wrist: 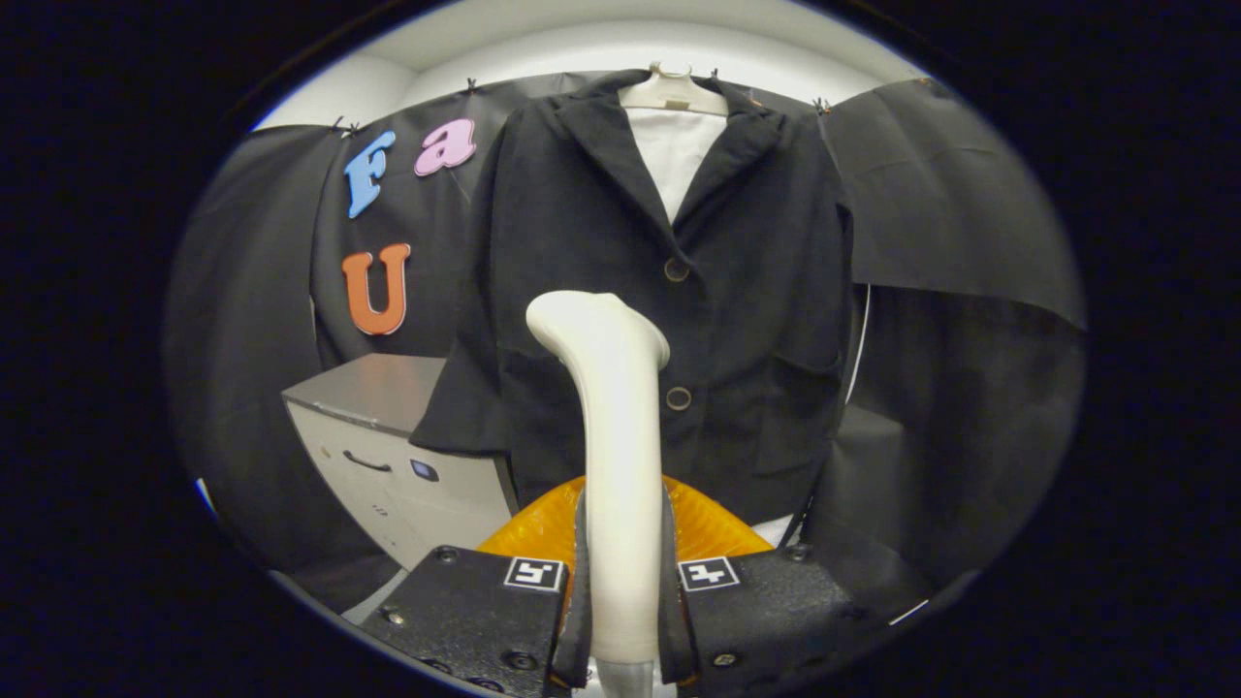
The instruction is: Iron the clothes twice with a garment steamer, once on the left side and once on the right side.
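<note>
Tool: the tool [620,601] is clamped on the white handle of the steamer, one black finger [572,601] pressing each side of it.
Steamer: the steamer [613,436] stands upright between the fingers, its rounded head leaning toward the jacket; whether it touches the cloth cannot be told.
Orange part: a ribbed orange piece [543,528] sits just behind the handle, low by the fingers.
Cabinet: a grey cabinet [388,427] with a drawer handle stands beside the jacket, under its sleeve.
Jacket: a black jacket [756,291] with two buttons hangs straight ahead, beyond the steamer, a white lining showing at the collar.
Hanger: a white hanger [671,92] carries the jacket at the top.
</note>
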### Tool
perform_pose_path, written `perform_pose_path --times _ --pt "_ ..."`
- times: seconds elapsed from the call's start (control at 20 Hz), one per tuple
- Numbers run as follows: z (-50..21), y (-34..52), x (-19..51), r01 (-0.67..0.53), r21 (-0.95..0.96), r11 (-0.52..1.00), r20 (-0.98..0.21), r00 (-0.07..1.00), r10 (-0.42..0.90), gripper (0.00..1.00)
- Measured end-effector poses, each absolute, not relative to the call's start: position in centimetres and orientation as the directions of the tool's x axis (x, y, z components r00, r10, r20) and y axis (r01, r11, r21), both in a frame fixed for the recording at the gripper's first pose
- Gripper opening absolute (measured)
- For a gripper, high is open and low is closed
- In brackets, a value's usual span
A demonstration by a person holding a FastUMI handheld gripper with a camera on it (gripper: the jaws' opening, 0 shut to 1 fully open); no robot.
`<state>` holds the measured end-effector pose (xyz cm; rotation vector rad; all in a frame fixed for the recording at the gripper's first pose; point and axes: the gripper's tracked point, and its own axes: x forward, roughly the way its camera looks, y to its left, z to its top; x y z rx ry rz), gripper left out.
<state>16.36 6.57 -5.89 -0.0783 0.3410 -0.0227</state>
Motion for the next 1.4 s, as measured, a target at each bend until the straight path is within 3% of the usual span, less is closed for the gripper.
perform_pose_path --times 0.85,1.4 --pt "-21.4 3.6 11.8 0.021 -0.139 0.990 -0.557 0.825 -0.096 0.30" --pt "-24.7 3.5 10.2 -0.031 -0.146 0.989 -0.635 0.770 -0.070 0.30"
